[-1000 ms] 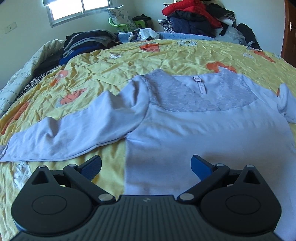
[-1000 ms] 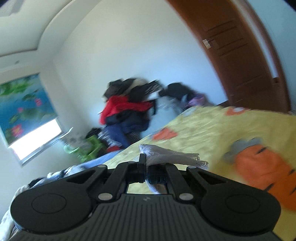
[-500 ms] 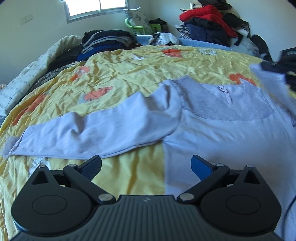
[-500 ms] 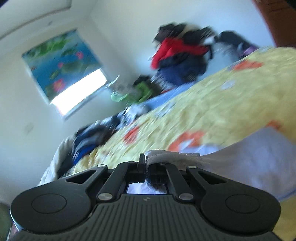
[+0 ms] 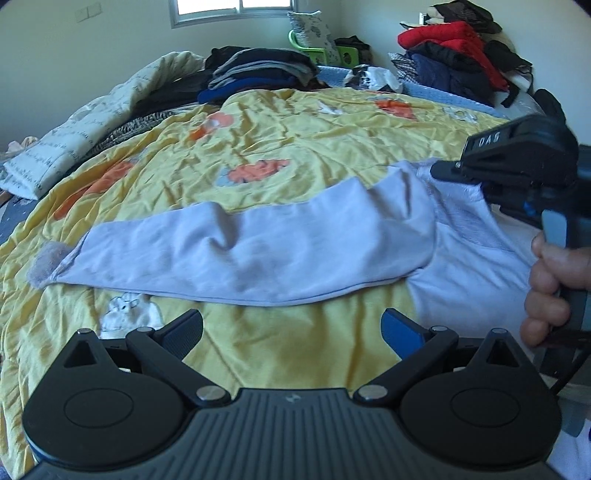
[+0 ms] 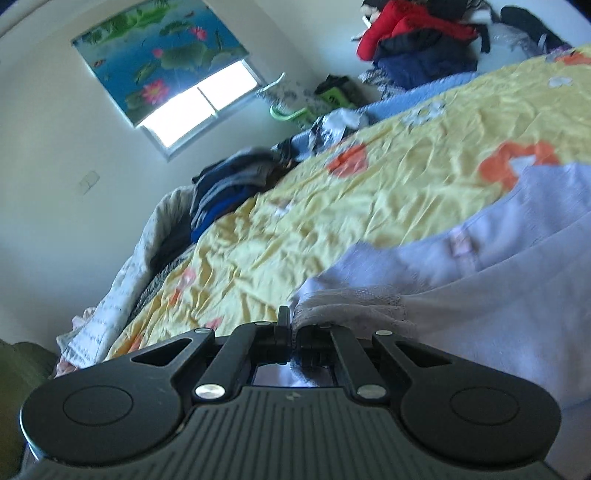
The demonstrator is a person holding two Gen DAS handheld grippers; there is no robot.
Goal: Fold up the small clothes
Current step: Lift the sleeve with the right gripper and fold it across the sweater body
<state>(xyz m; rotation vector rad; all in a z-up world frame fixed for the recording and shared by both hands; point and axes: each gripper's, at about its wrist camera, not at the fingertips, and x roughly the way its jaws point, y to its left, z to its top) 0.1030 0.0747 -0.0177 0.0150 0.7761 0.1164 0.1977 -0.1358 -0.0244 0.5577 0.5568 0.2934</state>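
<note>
Lying along the left edge of the bed (image 5: 258, 140) was a pale quilted blanket (image 5: 96, 125), with a stack of dark folded clothes (image 5: 258, 70) beside it toward the far edge under the window (image 5: 236, 7). Across the yellow bedspread with its orange patches the lavender long-sleeved top (image 5: 461, 273) was spread flat; its one sleeve (image 5: 240, 258) stretched out leftward, ending in a fuzzy grey cuff (image 5: 46, 266) near the left edge. Over the near edge the left hand-held gripper (image 5: 291, 328) hung with its jaws wide apart and nothing between them, the bare bedspread and the sleeve's lower hem in front of it. Farther right, a pile of red and dark clothes (image 5: 454, 55) sat at the far right corner. At the right side the right hand-held gripper (image 6: 291, 325) was over the body of the top, a hand (image 5: 554, 291) wrapped round its handle; in the right wrist view its jaws were clamped tight on a lacy pale edge of the top, the cloth bunched at the pinch and trailing off to the right
</note>
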